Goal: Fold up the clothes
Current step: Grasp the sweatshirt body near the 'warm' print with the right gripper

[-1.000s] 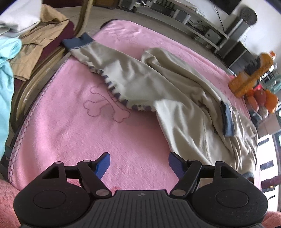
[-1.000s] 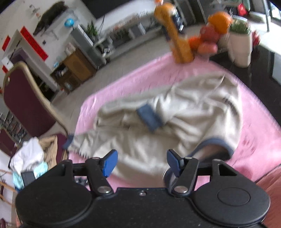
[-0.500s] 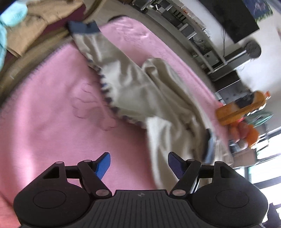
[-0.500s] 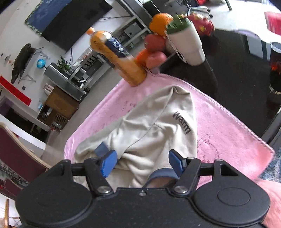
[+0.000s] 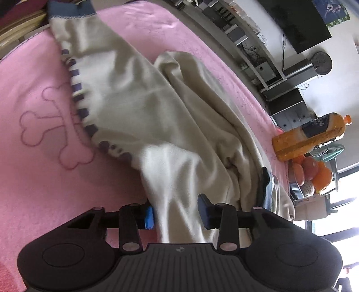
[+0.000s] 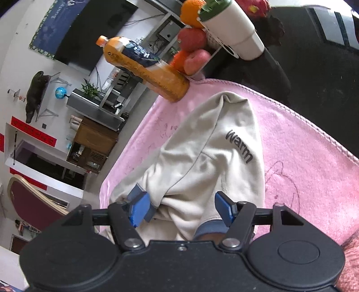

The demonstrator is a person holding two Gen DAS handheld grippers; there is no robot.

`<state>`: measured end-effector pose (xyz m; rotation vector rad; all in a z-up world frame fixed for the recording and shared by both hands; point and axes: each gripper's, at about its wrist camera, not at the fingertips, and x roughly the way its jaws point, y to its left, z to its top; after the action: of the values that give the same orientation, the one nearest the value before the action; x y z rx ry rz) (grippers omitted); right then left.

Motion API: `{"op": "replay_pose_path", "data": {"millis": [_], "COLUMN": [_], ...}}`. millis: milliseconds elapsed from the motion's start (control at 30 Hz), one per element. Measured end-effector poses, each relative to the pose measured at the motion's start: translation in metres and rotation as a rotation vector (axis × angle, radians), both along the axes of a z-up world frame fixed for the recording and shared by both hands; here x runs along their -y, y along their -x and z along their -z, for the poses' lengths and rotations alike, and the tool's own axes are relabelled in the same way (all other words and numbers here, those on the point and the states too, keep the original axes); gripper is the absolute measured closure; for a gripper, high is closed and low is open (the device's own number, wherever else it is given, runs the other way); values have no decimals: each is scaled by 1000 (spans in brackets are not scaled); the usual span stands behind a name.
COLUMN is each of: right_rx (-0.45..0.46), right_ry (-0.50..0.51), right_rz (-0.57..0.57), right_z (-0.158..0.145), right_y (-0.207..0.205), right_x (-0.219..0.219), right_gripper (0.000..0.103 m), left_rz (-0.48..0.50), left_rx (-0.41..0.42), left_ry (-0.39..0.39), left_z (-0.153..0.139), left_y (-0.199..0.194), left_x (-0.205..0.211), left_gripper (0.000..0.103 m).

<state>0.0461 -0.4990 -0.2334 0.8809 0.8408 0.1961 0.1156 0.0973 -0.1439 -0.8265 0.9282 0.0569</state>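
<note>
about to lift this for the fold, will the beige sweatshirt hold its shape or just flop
Probably flop: the sweatshirt lies in soft creases and bunches between the left gripper jaws. Its long sleeve would likely trail behind. It looks light, and may drag the pink blanket slightly.

One cream sweatshirt (image 5: 157,116) lies on one pink blanket (image 5: 40,179); the sweatshirt shows two blue cuffs, one at the far sleeve end (image 5: 69,9) and one near the right edge (image 5: 268,186); one printed word, "warm" (image 6: 239,147), is on its fabric; one crossbones outline (image 5: 56,125) is stitched on the blanket; one orange drink bottle (image 6: 143,67) stands at the blanket's far edge; one white cup (image 6: 233,33) lies tilted beside it; about five pieces of fruit (image 6: 190,40) are heaped there, the exact number hard to tell; one dark red chair (image 6: 29,200) stands off to the side; two tongs show, the left tongs (image 5: 176,213) and the right tongs (image 6: 181,209), each with two blue pads (image 6: 138,209).
</note>
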Motion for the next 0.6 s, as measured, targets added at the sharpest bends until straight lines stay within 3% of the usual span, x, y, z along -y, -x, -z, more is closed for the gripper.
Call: {"op": "replay_pose_path", "data": {"millis": [33, 167, 267, 333, 467, 600], "right_rx": [-1, 4, 16, 21, 12, -23], "right_ry": [5, 35, 20, 7, 3, 46], "right_rz": [3, 36, 64, 83, 92, 80], "right_z": [1, 0, -1, -1, 0, 1], "right_y": [-1, 0, 4, 7, 8, -1], "right_x": [0, 2, 6, 9, 10, 4], "right_gripper": [39, 39, 39, 39, 39, 39], "left_rz": [6, 16, 4, -15, -45, -60], "left_rx": [-9, 11, 75, 101, 117, 53], "left_ry": [-9, -71, -20, -38, -123, -106], "left_z": [-1, -25, -57, -78, -88, -54], "left_y": [0, 14, 38, 57, 80, 77], "left_x": [1, -2, -21, -32, -52, -56], "left_gripper": [103, 103, 103, 103, 103, 103]}}
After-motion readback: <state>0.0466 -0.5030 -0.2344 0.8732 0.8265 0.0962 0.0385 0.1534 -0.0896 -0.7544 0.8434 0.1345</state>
